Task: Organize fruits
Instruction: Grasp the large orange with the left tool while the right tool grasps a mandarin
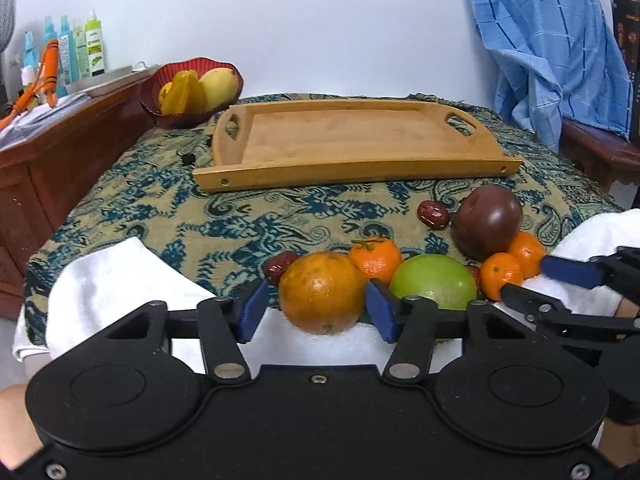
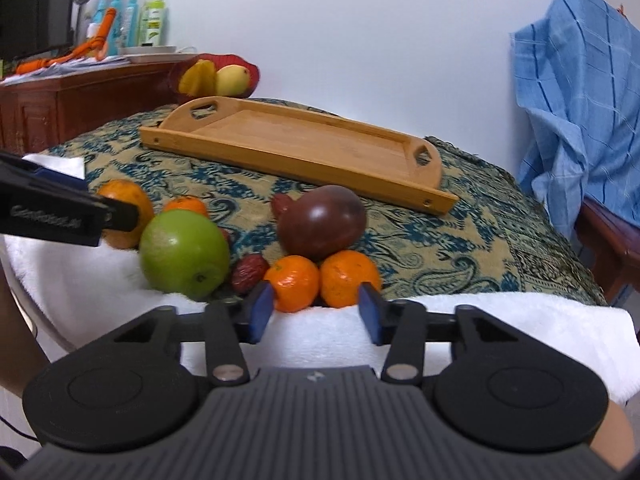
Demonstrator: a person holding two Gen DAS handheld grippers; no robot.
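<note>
1. The worktop (image 1: pixel 160 208), under a blue-patterned cloth, fills the middle of both views.
2. A wooden tray (image 1: pixel 352 168) lies across its far half with nothing in it.
3. A white towel (image 1: pixel 120 280) runs along the near edge, under both tools.
4. The left tongs (image 1: pixel 318 312) sit low in the left wrist view, a blue pad on either side of the orange (image 1: pixel 320 288). A sliver of towel shows beside the left pad, and I cannot tell whether the pads press the orange.
5. The right tongs (image 2: pixel 316 314) sit low in the right wrist view. Two tangerines (image 2: pixel 294 280) lie side by side just past the pad tips. Whether either is gripped, I cannot tell.
6. A red bowl (image 1: pixel 156 84) of yellow fruit stands at the upper left, beyond the tray.
7. A dark purple fruit (image 1: pixel 488 224) rests just behind the two tangerines.
8. A green apple (image 1: pixel 434 280) lies between the orange and the tangerines.
9. A third tangerine (image 1: pixel 376 258) lies behind the orange and the apple.
10. One red date (image 1: pixel 433 215) lies left of the purple fruit.
</note>
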